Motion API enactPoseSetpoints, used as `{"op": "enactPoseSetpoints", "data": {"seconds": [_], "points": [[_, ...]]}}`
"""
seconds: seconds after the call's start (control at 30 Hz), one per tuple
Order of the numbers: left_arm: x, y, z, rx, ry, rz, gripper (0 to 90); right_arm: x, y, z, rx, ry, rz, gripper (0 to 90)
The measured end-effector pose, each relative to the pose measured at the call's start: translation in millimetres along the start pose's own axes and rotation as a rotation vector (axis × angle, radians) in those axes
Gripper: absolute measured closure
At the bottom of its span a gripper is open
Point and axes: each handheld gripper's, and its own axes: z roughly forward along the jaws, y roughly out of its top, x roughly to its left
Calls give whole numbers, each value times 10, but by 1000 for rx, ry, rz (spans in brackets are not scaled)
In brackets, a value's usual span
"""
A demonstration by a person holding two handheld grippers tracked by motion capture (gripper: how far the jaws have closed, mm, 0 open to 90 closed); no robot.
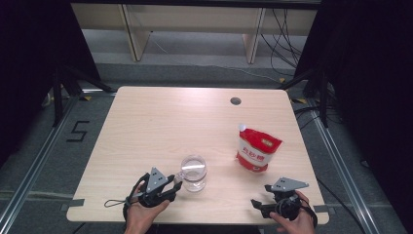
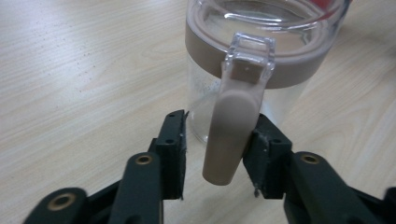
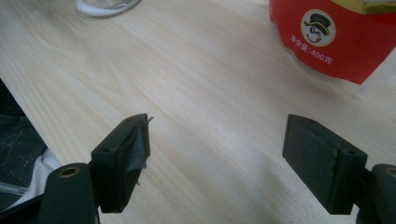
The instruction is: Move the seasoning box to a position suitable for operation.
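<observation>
Left gripper [image 2: 217, 149] straddling the jar [image 2: 261, 70] handle [image 2: 231, 135], one pad touching, other apart; right gripper [image 3: 217, 158] resting spread wide.

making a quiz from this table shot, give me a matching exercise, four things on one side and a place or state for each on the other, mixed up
Things:
1. jar
2. pouch
3. left gripper
4. right gripper

Places or states:
A. red and white, on the right half of the table
B. jaws wide apart over bare wood
C. clear, with a beige band round its top
D. jaws either side of the beige handle

Pairs: 1-C, 2-A, 3-D, 4-B
</observation>
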Motion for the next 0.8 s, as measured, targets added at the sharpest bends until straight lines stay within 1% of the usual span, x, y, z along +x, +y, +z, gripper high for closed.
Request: {"op": "enactPoseSetpoints", "data": {"seconds": [0.03, 0.07, 0.1, 0.13, 0.2, 0.23, 0.27, 0.3, 0.33, 0.37, 0.4, 0.43, 0.47, 0.5, 0.57, 0.63, 0.7, 0.73, 0.77, 0.8], "points": [[1, -3, 3, -1, -10, -2, 663, -2, 2, -4, 3, 3, -1, 240], [-1, -3, 3, 0, -14, 3, 712, -10, 4, 0, 1, 7, -10, 241], [-5, -2, 8, -8, -12, 8, 716, -3, 3, -2, 4, 5, 0, 240], [-4, -1, 7, -7, -14, 15, 720, -2, 2, -3, 4, 2, -1, 241], [23, -5, 10, -11, -22, 44, 724, -1, 2, -3, 2, 2, -2, 240], [38, -9, 18, -18, -29, 40, 725, -5, 4, -2, 2, 3, -7, 241], [53, -6, 18, -18, -36, 49, 726, 0, 2, 0, -1, 1, 0, 241], [78, -1, 18, -12, -37, 74, 728, -1, 3, 0, -1, 1, -1, 241], [89, -4, 27, -17, -48, 66, 729, -1, 4, 0, -1, 1, -1, 241], [103, -2, 34, -23, -62, 80, 728, 12, 4, -1, 0, 3, 10, 241], [110, -3, 38, -25, -68, 84, 729, -4, 6, 3, -6, 5, -10, 241], [127, -4, 47, -31, -81, 91, 729, -5, 6, 1, -3, 6, -11, 241], [129, -3, 46, -30, -84, 91, 730, -6, 5, -1, -2, 2, -8, 241], [148, -4, 54, -36, -105, 102, 730, -8, 6, -2, 1, 4, -9, 241], [178, -7, 63, -42, -120, 113, 730, -9, 7, -1, -1, 7, -10, 242], [223, -3, 80, -56, -146, 154, 730, -7, 8, 4, -3, 18, -15, 243], [239, 2, 94, -64, -173, 164, 730, -4, 8, 2, -1, 13, -13, 242], [227, -8, 95, -62, -181, 143, 730, -5, 8, 2, -1, 14, -14, 243], [221, -9, 99, -66, -184, 151, 730, -6, 8, 3, -2, 17, -13, 243], [216, -10, 102, -66, -191, 148, 730, -4, 8, 1, -2, 15, -11, 243]]}}
